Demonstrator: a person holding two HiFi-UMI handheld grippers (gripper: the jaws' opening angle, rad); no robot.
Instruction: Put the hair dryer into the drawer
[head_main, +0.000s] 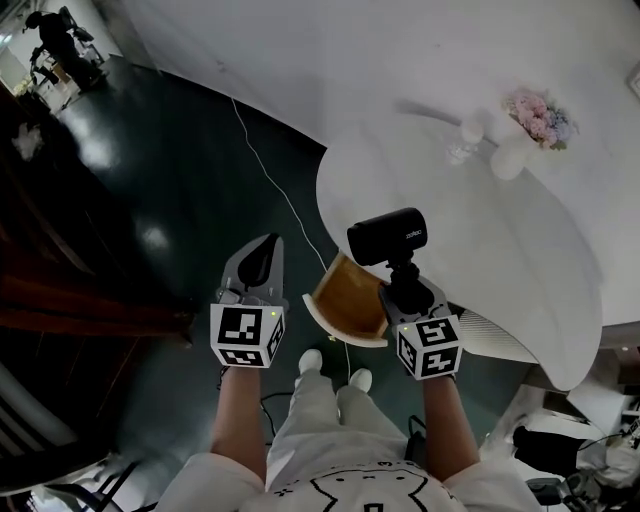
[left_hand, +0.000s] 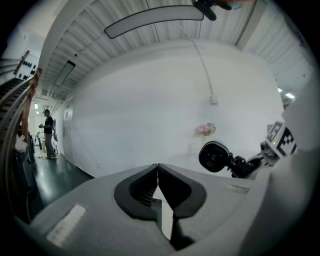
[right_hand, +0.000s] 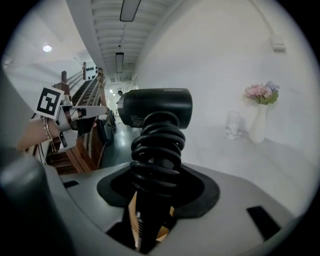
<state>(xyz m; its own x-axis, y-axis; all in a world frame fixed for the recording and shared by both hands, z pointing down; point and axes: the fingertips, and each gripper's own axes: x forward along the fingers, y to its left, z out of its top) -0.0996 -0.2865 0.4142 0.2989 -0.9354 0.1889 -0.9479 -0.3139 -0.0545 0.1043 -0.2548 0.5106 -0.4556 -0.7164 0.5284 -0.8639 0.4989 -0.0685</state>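
My right gripper (head_main: 404, 291) is shut on the handle of a black hair dryer (head_main: 387, 236), which has its cord coiled round the handle. In the right gripper view the hair dryer (right_hand: 156, 107) stands upright between the jaws of that gripper (right_hand: 150, 200), barrel pointing left. Just below and left of it a drawer (head_main: 350, 300) with a wooden inside stands pulled out from under the white table (head_main: 480, 250). My left gripper (head_main: 260, 263) hovers left of the drawer over the dark floor. Its jaws (left_hand: 159, 187) meet at the tips with nothing between them. The hair dryer (left_hand: 215, 156) shows at its right.
A white vase of pink flowers (head_main: 524, 140) and a clear glass (head_main: 463, 142) stand at the table's far side. A thin white cable (head_main: 270, 170) runs across the dark floor. A wooden staircase (head_main: 60, 300) is at the left. A person (head_main: 55, 45) stands far off.
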